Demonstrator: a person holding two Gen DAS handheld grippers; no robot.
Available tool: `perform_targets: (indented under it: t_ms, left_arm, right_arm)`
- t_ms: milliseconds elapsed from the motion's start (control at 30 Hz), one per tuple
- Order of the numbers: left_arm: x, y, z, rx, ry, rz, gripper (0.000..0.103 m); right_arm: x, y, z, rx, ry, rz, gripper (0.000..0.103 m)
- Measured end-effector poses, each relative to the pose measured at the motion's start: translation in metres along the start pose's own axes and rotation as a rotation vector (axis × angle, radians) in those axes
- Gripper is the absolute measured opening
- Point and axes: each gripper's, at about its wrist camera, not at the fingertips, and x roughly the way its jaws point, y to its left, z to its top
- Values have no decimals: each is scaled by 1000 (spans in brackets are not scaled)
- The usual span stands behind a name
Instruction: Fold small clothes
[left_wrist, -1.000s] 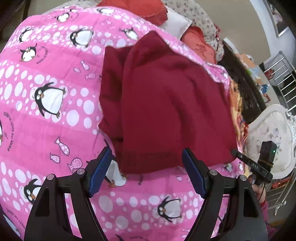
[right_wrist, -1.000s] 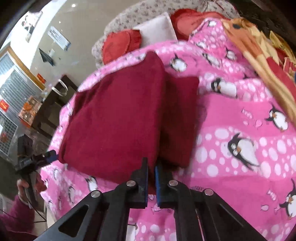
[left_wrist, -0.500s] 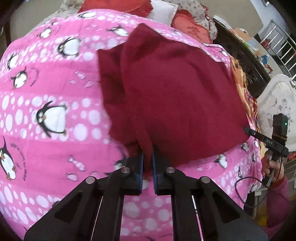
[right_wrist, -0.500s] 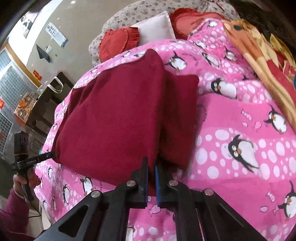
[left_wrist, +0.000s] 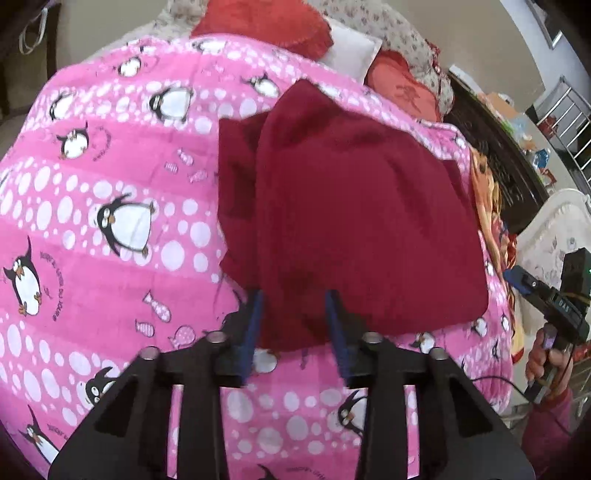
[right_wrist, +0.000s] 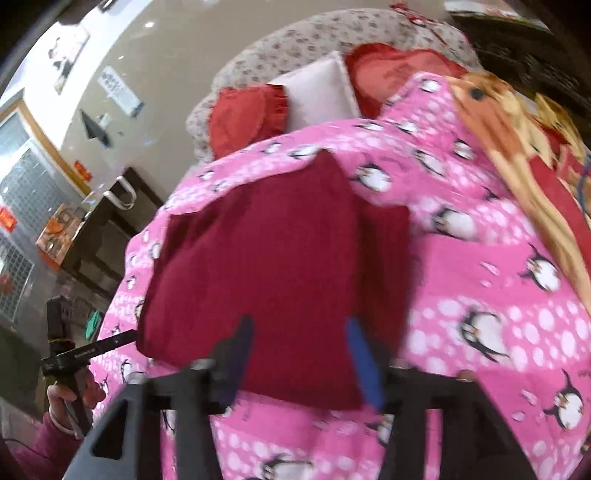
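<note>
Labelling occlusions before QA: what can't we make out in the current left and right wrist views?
- Garment type: the dark red garment is folded on the penguin blanket; both views show only a flat slab.
- Its near hem, left wrist view: partly behind the left tongs, whose jaws have just been opening around it.
- Right wrist view: motion blur smears the right tongs, jaws just opened; hem contact unclear.
- Wall notices: too small and blurred.

Even indoor light; fisheye-bent edges; right wrist view motion-blurred.
</note>
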Motion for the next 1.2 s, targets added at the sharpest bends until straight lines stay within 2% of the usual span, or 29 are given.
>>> perform_targets:
  t_ms: [100,167,300,667,833,967,1100,1200]
  left_arm:
    - [-3,-10,4,19,-32,30,37]
    - [-5,-16,7,32,-55,41,37]
    - [-3,-19,15,46,-83,66,43]
    - [31,-22,21,76,-61,127,43]
    - [44,-19,23,74,-48,120,43]
    - [51,-19,25,82,-51,112,43]
    - [48,-6,27,26,-64,34,43]
    - [40,7,27,-35,-71,-37,43]
  right_arm:
    - [26,28,4,-67,61,9,54]
    - [38,41,5,-103,71,27,54]
    - [71,71,14,-170,106,51,54]
    - [136,125,44,-266,115,78,54]
    - [161,142,61,-305,96,71,54]
    - [187,144,69,-308,126,53,54]
    - [219,147,75,-308,174,20,54]
    - [221,155,83,-317,181,-1,54]
